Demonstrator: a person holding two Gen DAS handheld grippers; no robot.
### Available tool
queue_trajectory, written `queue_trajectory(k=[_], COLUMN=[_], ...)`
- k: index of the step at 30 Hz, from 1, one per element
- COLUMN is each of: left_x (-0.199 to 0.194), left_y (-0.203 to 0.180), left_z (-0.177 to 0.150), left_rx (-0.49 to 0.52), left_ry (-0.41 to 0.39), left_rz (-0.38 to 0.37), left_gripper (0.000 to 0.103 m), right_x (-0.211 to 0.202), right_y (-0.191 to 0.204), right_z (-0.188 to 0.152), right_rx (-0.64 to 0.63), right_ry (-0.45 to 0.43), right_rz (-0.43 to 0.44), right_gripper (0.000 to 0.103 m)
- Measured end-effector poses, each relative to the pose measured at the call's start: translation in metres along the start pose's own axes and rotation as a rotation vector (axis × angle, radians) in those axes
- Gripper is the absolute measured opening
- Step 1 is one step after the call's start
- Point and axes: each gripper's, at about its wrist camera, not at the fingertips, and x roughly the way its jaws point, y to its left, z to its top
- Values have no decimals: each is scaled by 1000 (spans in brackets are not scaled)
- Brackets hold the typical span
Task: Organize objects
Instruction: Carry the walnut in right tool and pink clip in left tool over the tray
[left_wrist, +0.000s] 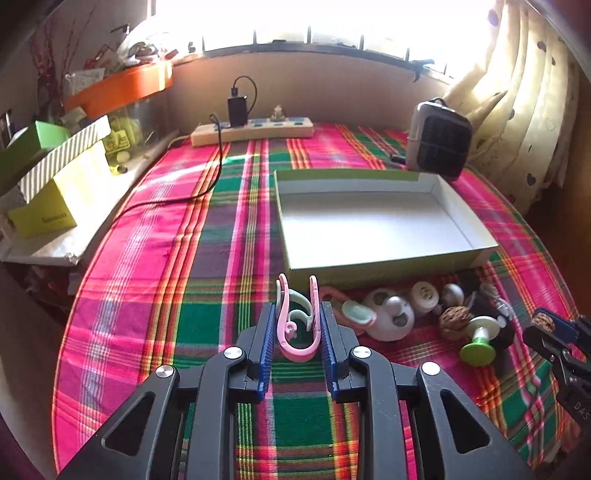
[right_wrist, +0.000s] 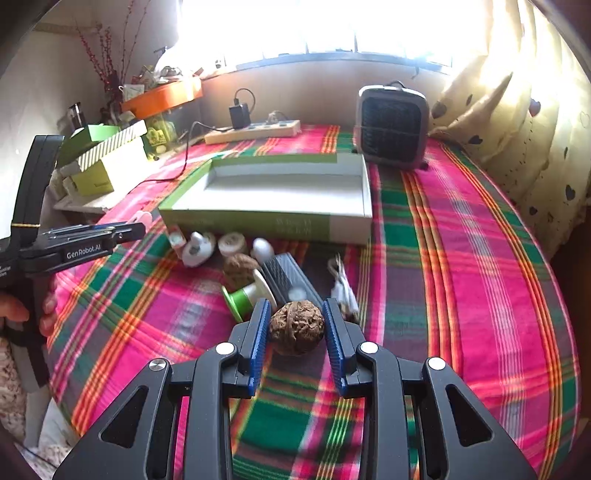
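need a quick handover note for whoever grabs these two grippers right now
Left gripper: jaws shut on a pink plastic clip, a pale green one hooked in it.
Right gripper: jaws shut on a brown wrinkled walnut.
Shallow green cardboard tray with white inside: nothing in it yet.
Left: second walnut, green-and-white spool, white round pieces and a grey ribbed block, all on the plaid cloth in front of the tray.
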Motion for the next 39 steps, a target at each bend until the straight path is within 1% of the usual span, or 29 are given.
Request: queue_trajectory(k=[7,11,21,27,33,36,39], left_x=[-5,-4,25,42,62,73,83], left_y=[-8,-14,-15,-14,-16,-15,-15], left_z=[22,31,48,61,68,72,76], left_rx=[15,28,9,-6,1,-2,12], left_ry=[-19,-26,14,28,52,63,72], left_rz=[-27,-46,-71,-76,-86,-85,-76], left_gripper=[21,21,21,21,21,21,21], right_x=[0,8,32,55,81,99,114], right_y=[7,7,1,-8,-17,-23,-27], right_z=[26,42,80,99,112,116,119], right_rx=[-34,-36,-44,-29,-23,-26,-29], right_ry=[-40,-46,-46,-23,3,39,65], right_rz=[12,20,12,2,6,14,2], right_gripper=[31,31,31,31,31,31,31])
